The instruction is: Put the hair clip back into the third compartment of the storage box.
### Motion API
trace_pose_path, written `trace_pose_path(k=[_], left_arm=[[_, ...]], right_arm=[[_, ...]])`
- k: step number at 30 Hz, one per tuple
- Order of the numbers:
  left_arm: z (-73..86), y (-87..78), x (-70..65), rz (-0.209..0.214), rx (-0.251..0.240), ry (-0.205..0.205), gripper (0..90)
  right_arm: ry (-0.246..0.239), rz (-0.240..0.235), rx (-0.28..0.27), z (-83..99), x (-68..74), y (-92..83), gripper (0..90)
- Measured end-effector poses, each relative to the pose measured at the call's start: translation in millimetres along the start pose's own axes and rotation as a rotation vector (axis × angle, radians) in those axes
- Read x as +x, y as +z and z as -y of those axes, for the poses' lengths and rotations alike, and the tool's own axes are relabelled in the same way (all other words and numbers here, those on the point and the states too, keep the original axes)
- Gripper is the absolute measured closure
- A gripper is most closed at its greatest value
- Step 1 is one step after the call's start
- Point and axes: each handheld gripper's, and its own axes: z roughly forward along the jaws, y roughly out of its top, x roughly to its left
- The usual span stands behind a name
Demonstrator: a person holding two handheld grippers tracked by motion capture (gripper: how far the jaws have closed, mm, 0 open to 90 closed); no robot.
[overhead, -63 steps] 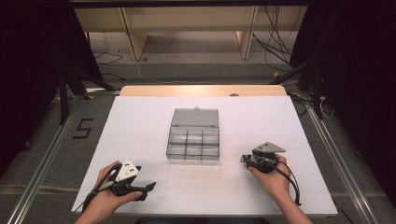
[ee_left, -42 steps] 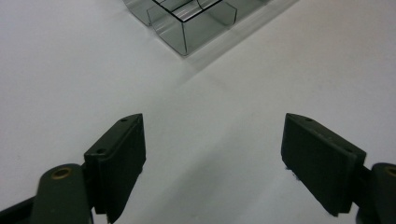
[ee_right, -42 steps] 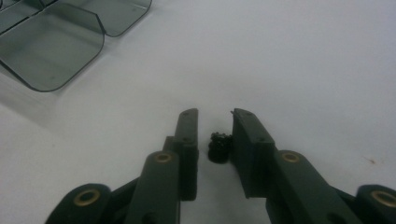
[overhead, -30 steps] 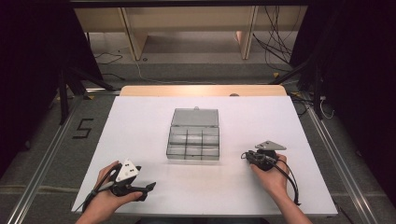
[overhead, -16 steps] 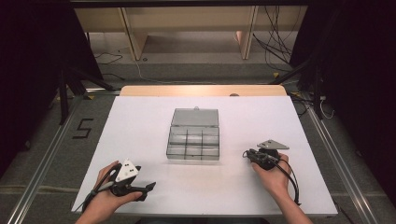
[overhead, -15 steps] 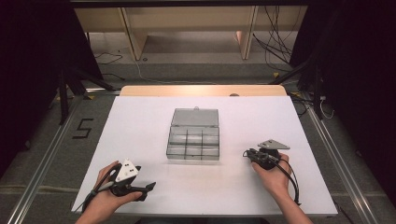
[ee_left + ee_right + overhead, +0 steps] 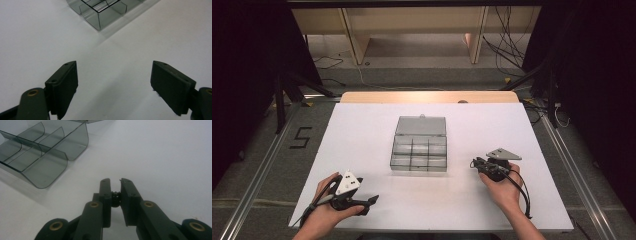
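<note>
A: Start at the left. What's there?

B: The left gripper (image 7: pixel 371 200) sits at about seven o'clock on the table (image 7: pixel 362 135), held in the left hand (image 7: pixel 324 212), near the front edge. In the left gripper view its jaws stand wide apart with bare white surface between them; they hold nothing.

A: And the middle?

B: A box (image 7: pixel 419 150), smoky clear plastic with dividers, sits at the table's centre with its lid folded back toward twelve o'clock (the compartments look empty, as far as the high view lets me judge). In the left gripper view a corner of it shows at about eleven o'clock, well apart from the jaws.

A: The right side?

B: The right gripper (image 7: pixel 475 163) is at roughly four o'clock, in the right hand (image 7: pixel 502 187), its tips pointing toward the box, near its front right corner but not touching. In the right gripper view the jaws are almost closed, with a narrow slit between them, and something small and dark is pinched deep in that slit. I cannot tell what it is. The box lies at ten o'clock in that view.
</note>
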Motion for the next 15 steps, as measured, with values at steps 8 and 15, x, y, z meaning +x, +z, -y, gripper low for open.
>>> trace_pose_path(k=[8,15], left_arm=[[0.1,0.4,-0.1,0.000,-0.001,-0.003,21.6],[0.2,0.5,0.1,-0.001,0.000,-0.002,21.6]], right_arm=[[-0.005,-0.012,-0.021,-2.8,2.9,-1.8,80.2],[-0.016,-0.028,-0.031,-6.5,8.8,-1.8,80.2]])
